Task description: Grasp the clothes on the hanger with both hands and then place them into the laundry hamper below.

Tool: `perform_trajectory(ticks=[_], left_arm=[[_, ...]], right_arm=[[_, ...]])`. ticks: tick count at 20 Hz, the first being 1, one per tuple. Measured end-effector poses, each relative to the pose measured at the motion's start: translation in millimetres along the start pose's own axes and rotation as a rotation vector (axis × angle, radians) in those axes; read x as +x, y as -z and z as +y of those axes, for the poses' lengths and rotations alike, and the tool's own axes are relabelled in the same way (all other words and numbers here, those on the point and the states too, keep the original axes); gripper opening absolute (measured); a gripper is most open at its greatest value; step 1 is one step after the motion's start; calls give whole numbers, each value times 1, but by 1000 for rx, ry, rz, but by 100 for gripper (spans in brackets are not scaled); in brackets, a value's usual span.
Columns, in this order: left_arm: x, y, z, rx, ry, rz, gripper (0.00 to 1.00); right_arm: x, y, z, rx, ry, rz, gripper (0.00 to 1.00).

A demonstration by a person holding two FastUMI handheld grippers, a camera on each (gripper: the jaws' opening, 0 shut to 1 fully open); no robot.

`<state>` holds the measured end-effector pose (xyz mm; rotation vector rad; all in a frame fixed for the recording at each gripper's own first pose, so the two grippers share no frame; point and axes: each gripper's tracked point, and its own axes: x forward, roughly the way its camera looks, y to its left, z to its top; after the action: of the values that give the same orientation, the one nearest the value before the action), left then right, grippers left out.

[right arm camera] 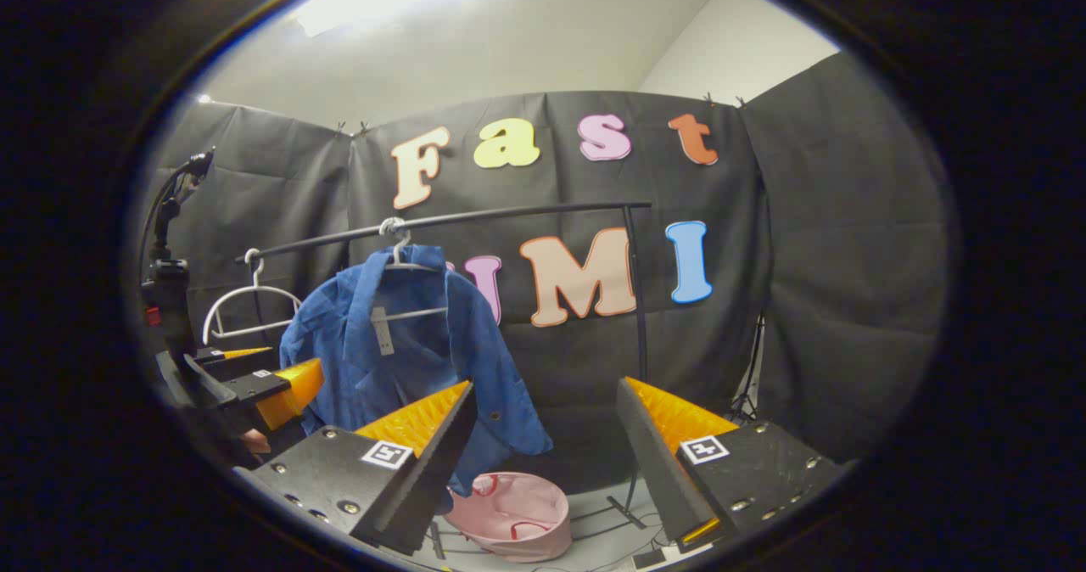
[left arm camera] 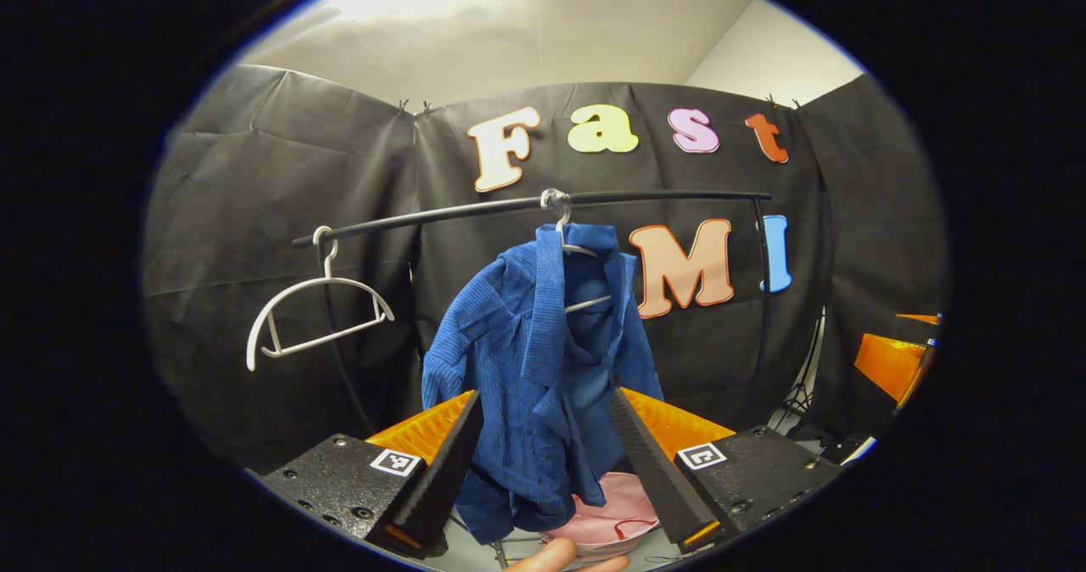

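A blue shirt hangs on a white hanger from a black rail. Below it on the floor stands a pink laundry hamper. My left gripper is open, short of the shirt, with the cloth framed between its fingers. In the right gripper view the shirt hangs to the left and the hamper sits low in the middle. My right gripper is open and holds nothing, to the right of the shirt. The left gripper shows beside the shirt's left edge.
An empty white hanger hangs near the rail's left end. The rail's upright post stands right of the shirt. A black stand with a clamp rises at the far left. Cables lie on the floor by the hamper.
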<state>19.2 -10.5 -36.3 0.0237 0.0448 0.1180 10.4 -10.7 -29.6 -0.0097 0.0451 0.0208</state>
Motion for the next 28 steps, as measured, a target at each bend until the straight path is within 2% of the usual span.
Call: perform_trajectory(ticks=[2,4,8,9,10,11,12,13,14,15,16,19,20,21,22,28], left_arm=[[18,8,4,2,-19,18,99],[34,16,8,-3,-27,30,94],[74,29,26,18,-55,37,94],[84,33,26,9,-55,44,99],[93,37,27,4,-52,53,99],[103,45,30,9,-56,62,94],[113,48,35,14,-65,66,99],[122,50,41,15,-74,69,90],[130,48,47,14,-90,66,99],[138,51,51,14,-104,74,94],[143,51,54,12,-112,81,99],[157,52,57,-11,-137,78,99],[161,52,56,-17,-140,74,94],[165,51,57,-21,-152,73,99],[168,52,58,-25,-163,76,94],[177,50,70,-22,-257,98,92]], right_arm=[[19,3,11,1,-17,16,99],[42,8,21,-15,-27,31,99],[92,20,42,-33,-43,59,99],[104,25,48,-39,-47,65,99],[116,29,54,-46,-49,72,99],[128,36,60,-52,-51,80,99],[139,40,67,-54,-58,87,99],[149,45,76,-55,-68,89,99],[159,50,84,-56,-81,95,97],[168,55,92,-55,-98,106,99],[178,59,101,-54,-121,116,99],[210,64,119,-62,-183,121,99],[222,63,123,-62,-206,118,99],[234,63,127,-60,-225,111,99],[247,61,131,-56,-244,107,99],[319,55,153,-17,-334,79,99]])
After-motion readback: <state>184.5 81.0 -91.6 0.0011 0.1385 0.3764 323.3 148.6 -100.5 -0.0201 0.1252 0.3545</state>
